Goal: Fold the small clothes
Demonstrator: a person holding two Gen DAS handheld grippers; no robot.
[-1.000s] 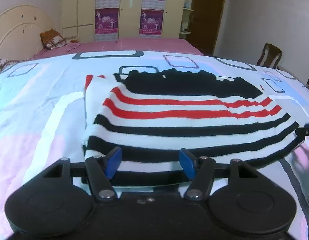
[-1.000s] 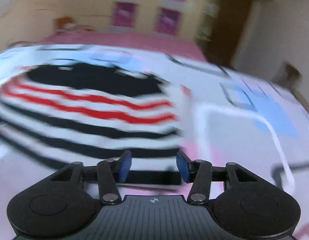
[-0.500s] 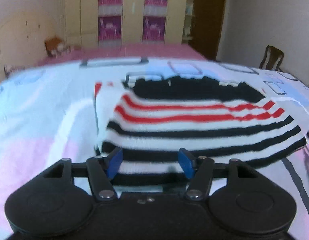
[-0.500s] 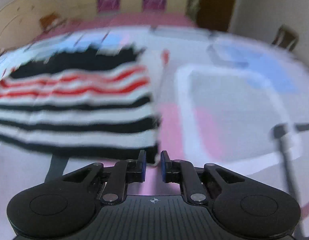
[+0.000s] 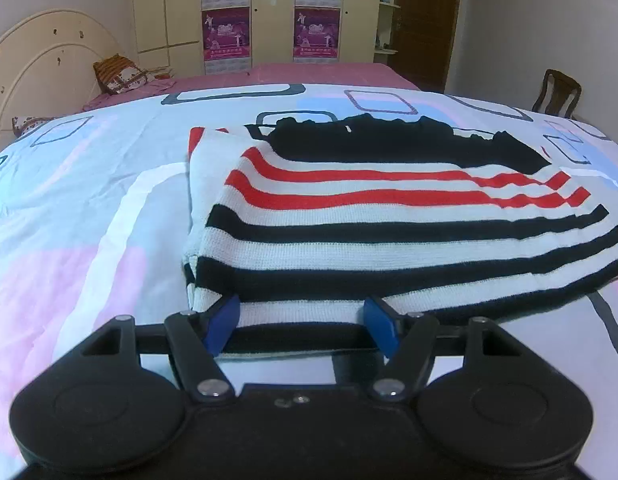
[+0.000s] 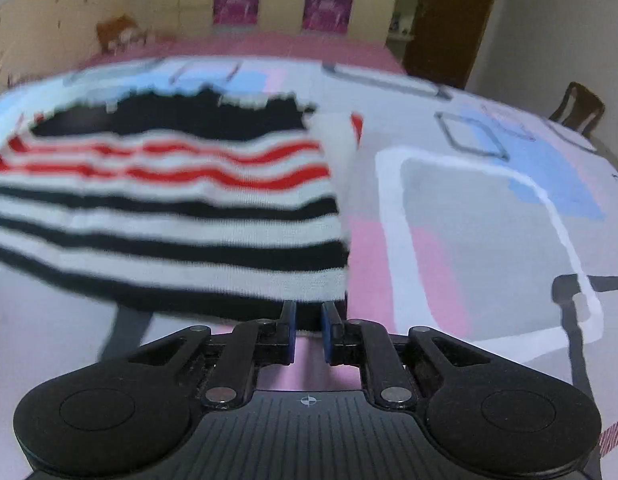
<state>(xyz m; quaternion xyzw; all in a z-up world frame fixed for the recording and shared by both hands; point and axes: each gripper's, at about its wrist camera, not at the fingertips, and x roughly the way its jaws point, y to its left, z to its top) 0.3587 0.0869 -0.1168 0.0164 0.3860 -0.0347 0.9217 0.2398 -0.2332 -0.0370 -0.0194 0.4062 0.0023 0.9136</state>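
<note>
Left wrist: left gripper [image 5: 302, 324] jaws apart over sweater [image 5: 389, 236] hem | right gripper [image 6: 308, 326] clamps sweater corner

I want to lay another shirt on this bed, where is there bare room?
Bare bedspread lies left of the striped sweater, and more lies on its right, toward the chair. The middle is taken by the sweater, with both grippers at its near hem.

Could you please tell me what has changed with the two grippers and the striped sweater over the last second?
The right gripper narrowed its jaws at the near right corner of the striped sweater. The left gripper stayed open at the near left hem, and the sweater stayed folded on the bed.
</note>
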